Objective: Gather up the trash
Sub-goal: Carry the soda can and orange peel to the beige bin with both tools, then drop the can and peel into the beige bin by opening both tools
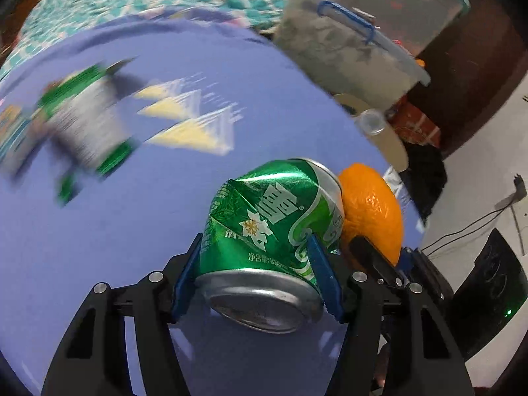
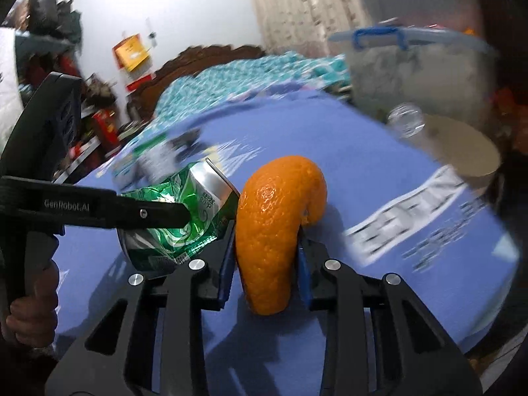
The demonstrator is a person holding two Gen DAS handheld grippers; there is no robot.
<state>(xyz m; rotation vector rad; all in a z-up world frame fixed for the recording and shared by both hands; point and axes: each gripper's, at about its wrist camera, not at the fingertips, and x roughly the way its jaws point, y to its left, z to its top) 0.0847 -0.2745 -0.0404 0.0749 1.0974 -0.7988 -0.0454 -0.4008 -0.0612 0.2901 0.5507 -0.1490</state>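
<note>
While my left gripper (image 1: pixel 255 280) clamps the crushed can (image 1: pixel 267 227) at its lower half, pads on dented sides, I judge it light, thin-walled, slick; gripping near the stiffer base rim seems safest.

From the right wrist, my right gripper (image 2: pixel 264 264) pinches the peel (image 2: pixel 277 227) narrowly: soft, light, bendy, the can touching it just left.
</note>
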